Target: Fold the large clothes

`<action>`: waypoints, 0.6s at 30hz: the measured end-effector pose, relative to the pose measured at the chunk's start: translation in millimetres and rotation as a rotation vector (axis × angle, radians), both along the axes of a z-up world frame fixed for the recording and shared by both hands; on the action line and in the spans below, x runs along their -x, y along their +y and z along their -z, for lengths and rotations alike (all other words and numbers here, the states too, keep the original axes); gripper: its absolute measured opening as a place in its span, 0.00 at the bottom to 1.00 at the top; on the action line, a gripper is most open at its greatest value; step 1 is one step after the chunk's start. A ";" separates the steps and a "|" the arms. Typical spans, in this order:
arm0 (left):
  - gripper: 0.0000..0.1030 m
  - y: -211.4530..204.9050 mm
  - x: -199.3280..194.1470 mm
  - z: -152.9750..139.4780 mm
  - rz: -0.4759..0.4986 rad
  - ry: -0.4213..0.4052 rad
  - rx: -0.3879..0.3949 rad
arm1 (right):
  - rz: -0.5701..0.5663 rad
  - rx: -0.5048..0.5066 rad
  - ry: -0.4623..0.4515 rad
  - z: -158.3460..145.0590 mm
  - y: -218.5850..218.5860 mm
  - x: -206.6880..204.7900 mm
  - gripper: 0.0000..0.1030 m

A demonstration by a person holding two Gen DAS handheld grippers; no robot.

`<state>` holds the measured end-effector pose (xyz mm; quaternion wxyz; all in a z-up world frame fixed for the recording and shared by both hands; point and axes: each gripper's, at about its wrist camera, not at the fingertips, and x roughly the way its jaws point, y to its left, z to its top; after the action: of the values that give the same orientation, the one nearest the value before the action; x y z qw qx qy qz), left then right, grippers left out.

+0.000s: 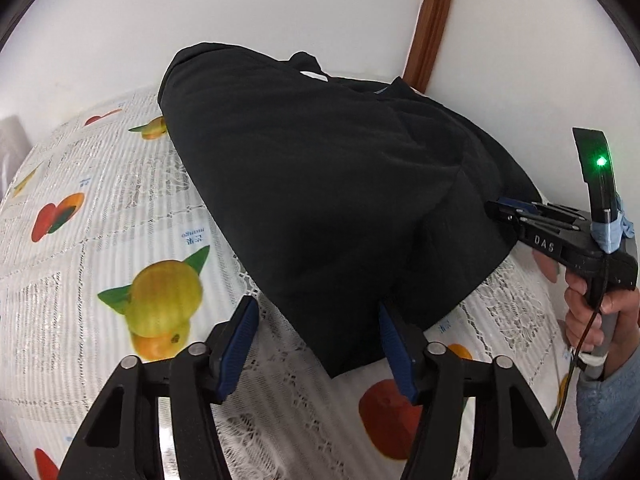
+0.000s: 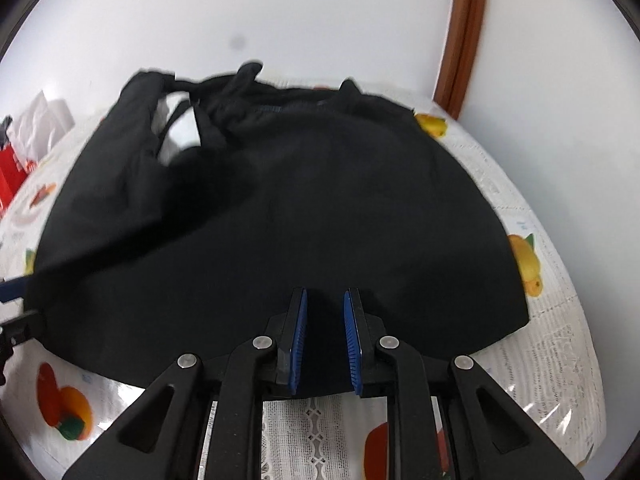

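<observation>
On a table against a white wall lies the black garment, spread over a fruit-printed tablecloth with a lace overlay. Cloth partly folded; a diagonal fold line runs across the upper layer in the left wrist view. Far end rumpled, straps or ties bunched near the wall in the right wrist view, blurred there. Near hem reaches toward the table's front edge.

Left gripper: jaws apart, blue pads clear of each other. The garment's near corner sits between them; the right-side pad's tip lies at the cloth edge, the left-side pad over bare tablecloth. No pinch visible.

Right gripper: jaws a narrow gap apart, over the near hem of the garment, black cloth showing between the pads. Pads do not appear to press on it. Seen from the left wrist view, the same tool points at the garment's right edge, a green light glowing on its mount, held by a hand in a light blue sleeve.

Beyond: brown wooden trim runs up the wall behind the table. Red and white items at the far left, blurred.
</observation>
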<state>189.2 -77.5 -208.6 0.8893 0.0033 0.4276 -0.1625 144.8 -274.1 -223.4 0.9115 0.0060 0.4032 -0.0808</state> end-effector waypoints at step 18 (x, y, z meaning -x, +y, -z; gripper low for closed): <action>0.06 65.3 4.2 -2.9 -0.162 0.010 0.086 | -0.089 0.107 0.003 1.5 69.8 -15.3 0.02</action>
<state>185.0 -12.2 -205.7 0.8966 -0.0704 0.4235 -0.1084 160.2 -204.3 -224.9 0.9125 -0.0610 0.3997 -0.0617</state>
